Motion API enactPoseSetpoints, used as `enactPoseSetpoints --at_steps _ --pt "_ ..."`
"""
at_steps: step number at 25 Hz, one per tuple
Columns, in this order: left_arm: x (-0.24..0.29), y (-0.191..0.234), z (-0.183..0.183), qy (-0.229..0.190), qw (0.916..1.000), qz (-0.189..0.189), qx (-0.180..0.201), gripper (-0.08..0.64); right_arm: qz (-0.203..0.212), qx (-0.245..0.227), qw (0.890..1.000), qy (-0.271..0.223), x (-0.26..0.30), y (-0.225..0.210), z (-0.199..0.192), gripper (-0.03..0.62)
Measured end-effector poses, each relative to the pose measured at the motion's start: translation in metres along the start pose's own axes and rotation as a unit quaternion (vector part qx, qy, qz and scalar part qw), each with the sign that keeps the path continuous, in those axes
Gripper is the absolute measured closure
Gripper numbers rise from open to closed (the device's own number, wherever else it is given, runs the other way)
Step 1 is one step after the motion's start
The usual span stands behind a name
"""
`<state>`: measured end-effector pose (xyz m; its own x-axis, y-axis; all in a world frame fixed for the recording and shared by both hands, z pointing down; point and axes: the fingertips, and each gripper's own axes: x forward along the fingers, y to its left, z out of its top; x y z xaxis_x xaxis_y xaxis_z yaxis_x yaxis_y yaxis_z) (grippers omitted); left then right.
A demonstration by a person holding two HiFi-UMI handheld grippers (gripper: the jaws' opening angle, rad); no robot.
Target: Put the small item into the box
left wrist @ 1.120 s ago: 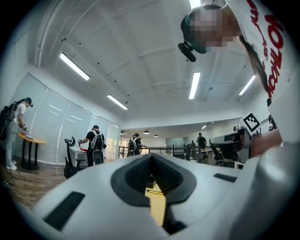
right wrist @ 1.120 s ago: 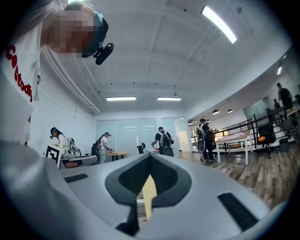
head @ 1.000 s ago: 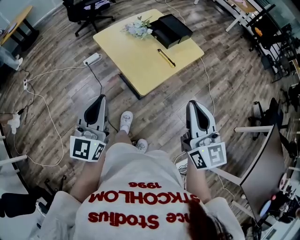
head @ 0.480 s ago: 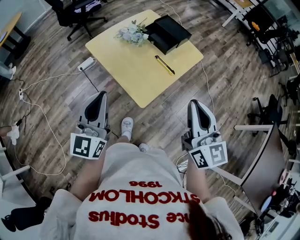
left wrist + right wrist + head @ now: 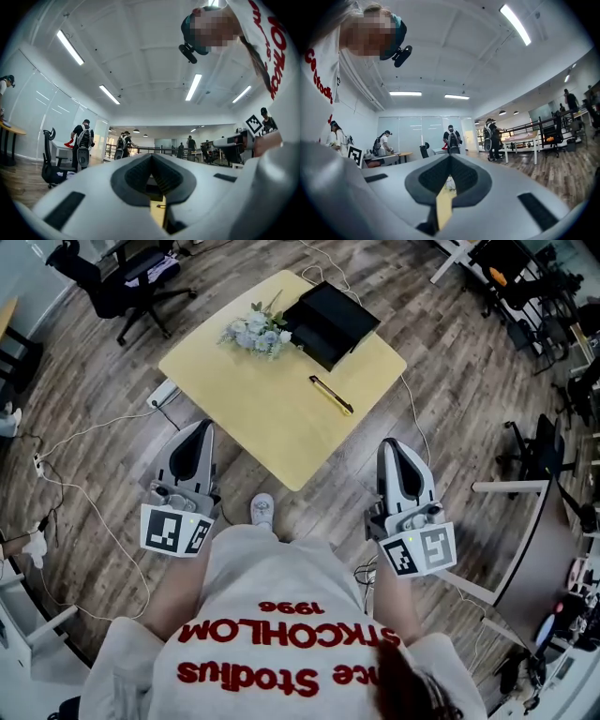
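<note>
Nearer came the yellow wooden table [image 5: 253,399]; left gripper [image 5: 198,432] and right gripper [image 5: 390,448], both closed and empty, needed opening above the thin golden pen [image 5: 332,395].

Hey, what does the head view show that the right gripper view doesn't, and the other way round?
Only the head view: the black box, the gold pen and the left tongs. Only the right gripper view: ceiling lights and people with backpacks across the room. Both: the right tongs, shut and empty, the yellow table and the flowers.
</note>
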<state>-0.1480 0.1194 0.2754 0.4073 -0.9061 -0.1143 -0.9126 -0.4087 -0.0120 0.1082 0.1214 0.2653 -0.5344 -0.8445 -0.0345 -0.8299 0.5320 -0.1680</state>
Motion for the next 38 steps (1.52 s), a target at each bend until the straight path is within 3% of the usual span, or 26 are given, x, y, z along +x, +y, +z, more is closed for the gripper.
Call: enactPoseSetpoints --at_steps 9,16,23,38 --pt "0.045 0.035 -0.01 0.003 0.9984 -0.055 -0.013 0.555 -0.06 -0.003 0.998 0.0 0.032 -0.007 -0.001 0.589" --pt "0.059 0.044 -0.023 0.018 0.9973 -0.066 -0.027 0.554 -0.071 0.007 0.997 0.019 0.038 -0.006 -0.012 0.589" --pt "0.078 0.044 -0.026 0.023 0.9974 -0.064 -0.023 0.555 -0.05 0.014 0.998 0.025 0.063 -0.02 -0.015 0.588" --pt "0.152 0.055 -0.024 0.017 0.9998 -0.012 -0.001 0.554 0.014 0.016 1.0 0.012 0.138 -0.087 0.001 0.589"
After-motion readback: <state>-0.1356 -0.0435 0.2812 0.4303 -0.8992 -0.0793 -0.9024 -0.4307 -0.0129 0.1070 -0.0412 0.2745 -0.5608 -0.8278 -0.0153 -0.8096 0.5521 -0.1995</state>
